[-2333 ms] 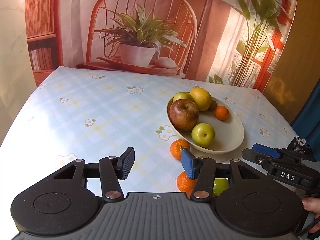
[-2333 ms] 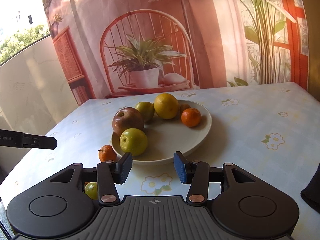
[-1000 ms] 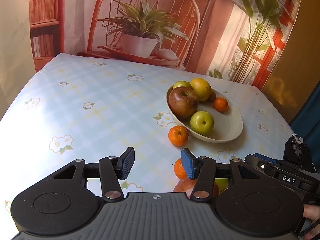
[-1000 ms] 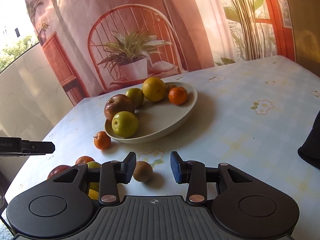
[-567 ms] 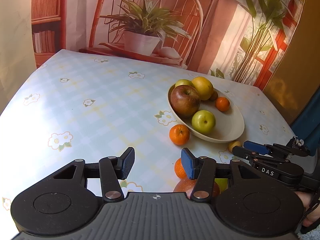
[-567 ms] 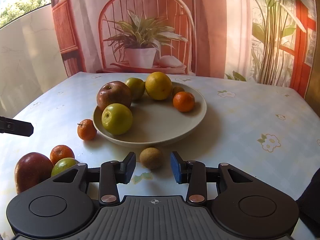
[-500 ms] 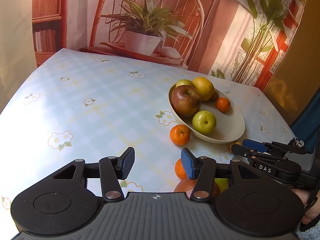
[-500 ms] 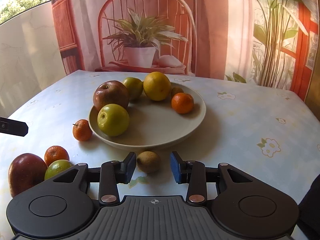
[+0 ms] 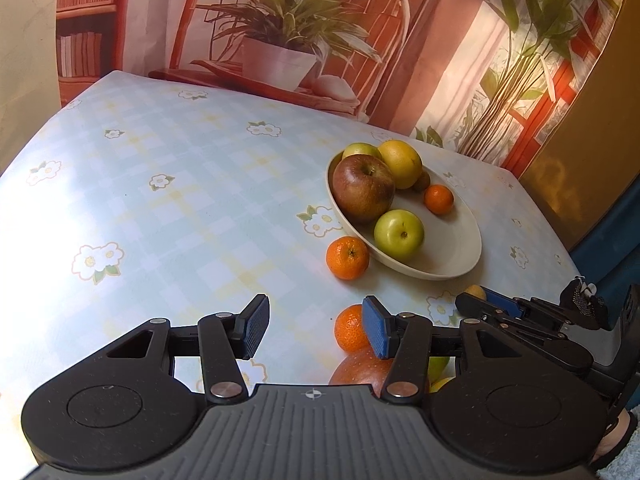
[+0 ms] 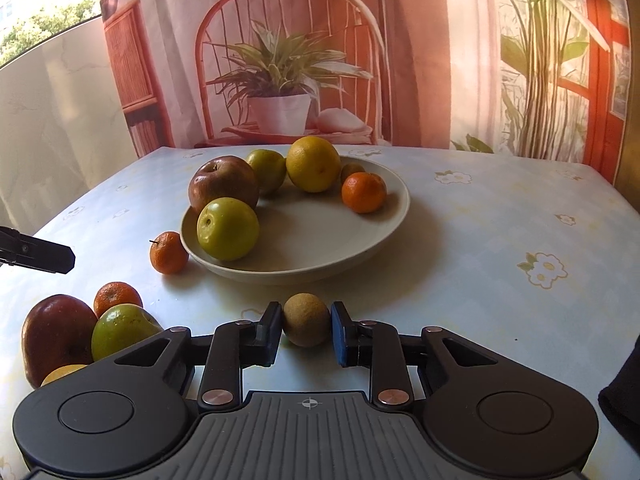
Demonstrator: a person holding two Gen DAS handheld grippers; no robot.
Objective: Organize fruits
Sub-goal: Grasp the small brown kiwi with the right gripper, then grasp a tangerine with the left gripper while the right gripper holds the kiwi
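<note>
A small brown kiwi (image 10: 307,326) rests on the tablecloth just in front of the cream plate (image 10: 360,256). My right gripper (image 10: 306,334) is shut on it, one pad on each side. In the left wrist view the same gripper (image 9: 474,299) shows at the right with the kiwi (image 9: 475,291) at its tips. The plate holds a red apple (image 10: 223,190), a green apple (image 10: 227,229), a yellow citrus (image 10: 313,164), a mandarin (image 10: 364,192) and other fruit behind them. My left gripper (image 9: 316,328) hangs open over the cloth with nothing between its fingers.
One loose mandarin (image 9: 347,257) lies against the plate's left side. A cluster of a red apple (image 10: 56,338), a green fruit (image 10: 120,330) and a mandarin (image 10: 117,296) sits near the front edge, under my left gripper. A printed backdrop closes the far side.
My right gripper has moved in around the kiwi and its jaws have closed onto it. The left gripper has stayed almost still and open.
</note>
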